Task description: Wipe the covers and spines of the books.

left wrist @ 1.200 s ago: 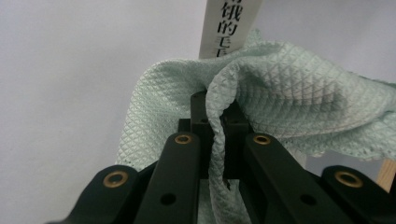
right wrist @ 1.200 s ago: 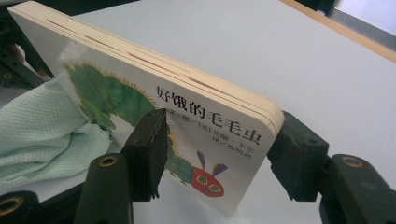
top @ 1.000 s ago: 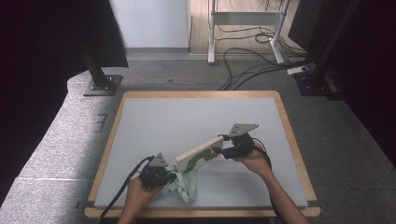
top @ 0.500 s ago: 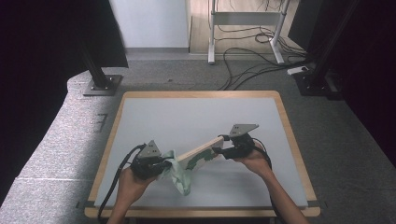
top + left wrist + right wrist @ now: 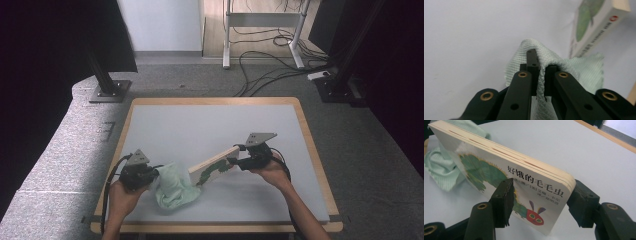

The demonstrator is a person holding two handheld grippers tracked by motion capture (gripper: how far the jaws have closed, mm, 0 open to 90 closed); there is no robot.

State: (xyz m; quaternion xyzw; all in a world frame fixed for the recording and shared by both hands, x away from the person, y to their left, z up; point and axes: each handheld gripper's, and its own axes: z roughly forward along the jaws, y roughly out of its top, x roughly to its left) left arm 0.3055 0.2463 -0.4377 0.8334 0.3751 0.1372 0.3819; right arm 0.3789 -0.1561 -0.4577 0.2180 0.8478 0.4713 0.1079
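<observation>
At the table's [image 5: 150,115] five o'clock, the right hand-held gripper [image 5: 235,162] clamps a board book [image 5: 212,167] titled 好饿的毛毛虫, tilted, its far end over a mint cloth [image 5: 175,187]. The left hand-held gripper [image 5: 152,173], at seven o'clock, pinches that cloth tight.

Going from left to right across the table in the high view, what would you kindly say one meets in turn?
Left gripper → pale green cloth → picture book → right gripper.
</observation>
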